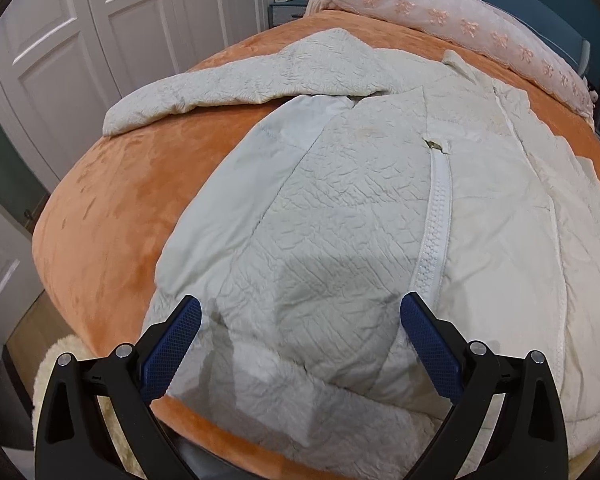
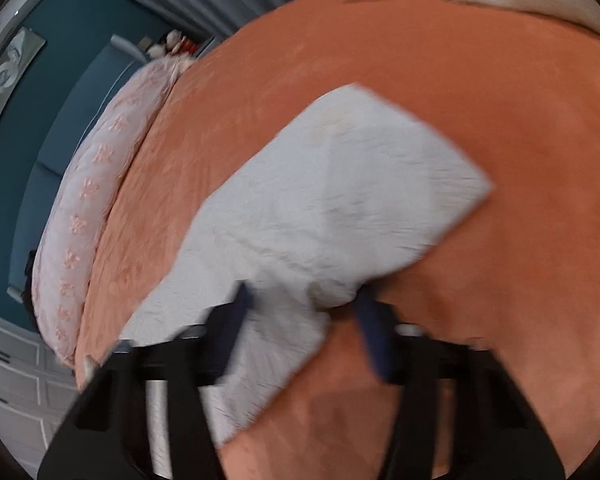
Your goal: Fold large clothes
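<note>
Left gripper gaped wide over the coat on the bed — gripping nothing. Right gripper part open, sleeve between fingers — grip unclear, view blurred.

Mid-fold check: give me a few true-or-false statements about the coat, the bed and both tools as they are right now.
1. The left tool is open above the coat. True.
2. The coat lies on a blue bedspread. False: the bedspread is orange.
3. The coat's zipper shows in the left wrist view. True.
4. The right tool has nothing between its fingers. False: a coat sleeve runs between them, though blur hides whether they pinch it.
5. One sleeve lies stretched out toward the white closet doors. True.
</note>
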